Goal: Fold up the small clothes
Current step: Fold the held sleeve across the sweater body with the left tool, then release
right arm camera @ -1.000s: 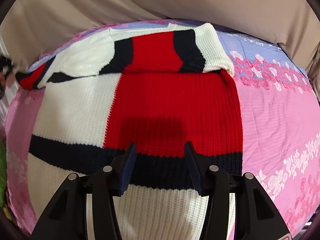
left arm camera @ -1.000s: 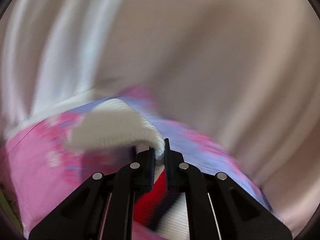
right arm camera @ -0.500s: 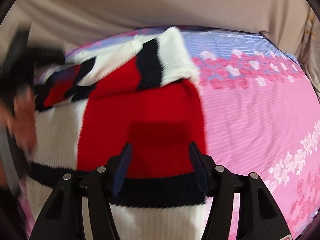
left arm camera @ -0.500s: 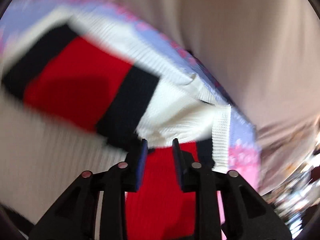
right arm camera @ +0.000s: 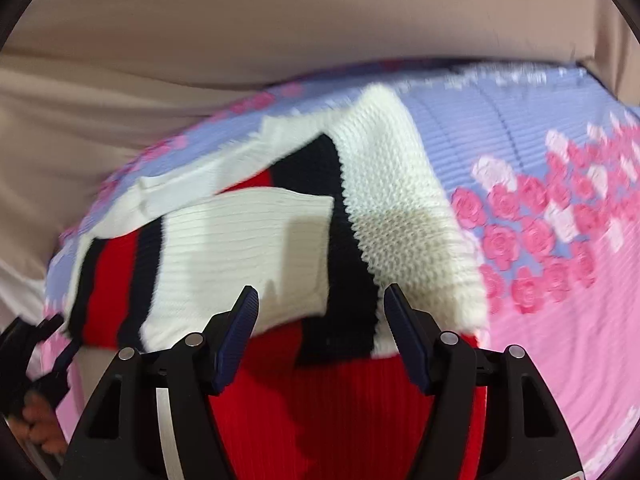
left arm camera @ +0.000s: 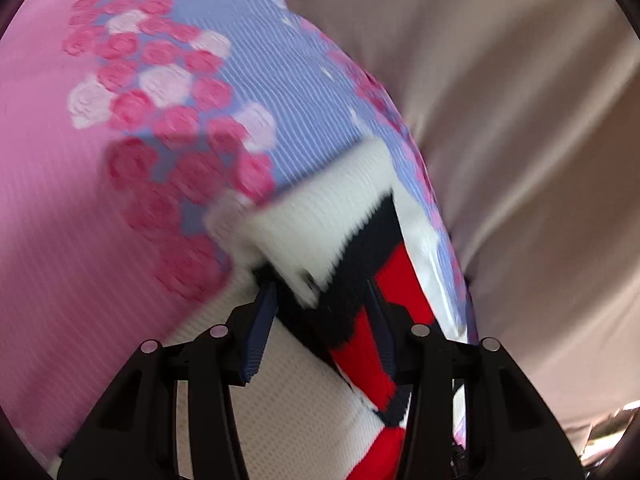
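The soft, floppy knit sweater (right arm camera: 304, 240) lies on the floral bed sheet (right arm camera: 560, 360), sleeves folded over its far part, both the left tool (left arm camera: 320, 320) and right tool (right arm camera: 320, 320) gaping empty; pinch thick edges, not loose middles.

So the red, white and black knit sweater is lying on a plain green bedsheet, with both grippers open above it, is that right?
Not quite. The sheet is pink and lavender with a rose print, not plain green; the right wrist view shows it clearly. The rest holds: the sweater lies on it, and the left gripper and right gripper are both open.
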